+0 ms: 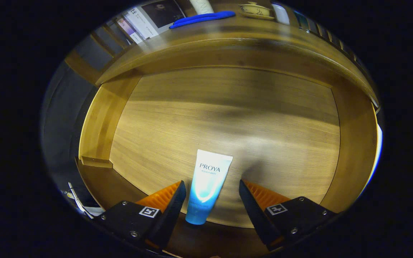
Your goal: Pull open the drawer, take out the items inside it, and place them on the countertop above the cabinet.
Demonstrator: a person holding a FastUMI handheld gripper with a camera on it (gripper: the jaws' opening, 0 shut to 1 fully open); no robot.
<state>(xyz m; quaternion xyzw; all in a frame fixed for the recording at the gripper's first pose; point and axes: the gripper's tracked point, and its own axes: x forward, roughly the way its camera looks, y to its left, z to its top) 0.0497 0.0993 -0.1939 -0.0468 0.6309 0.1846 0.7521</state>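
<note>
1. Drawer (228,118): pulled open, wooden floor exposed, side walls at 9 and 3 o'clock.
2. Tube (207,186): white and blue, lying flat on the drawer floor near the front edge. Long axis runs roughly 6 to 12 o'clock, tilted slightly toward 1 o'clock. Blue cap end points to 6 o'clock, toward the gripper; flat white crimped end points away.
3. Gripper (212,195): jaws open, 1 finger either side of the tube's lower half. The tube sits closer to the left finger; contact on either side cannot be confirmed.
4. Desk (228,34): edge above the drawer at 12 o'clock. A blue item (203,18) and a lidded cup (255,9) rest on it.
</note>
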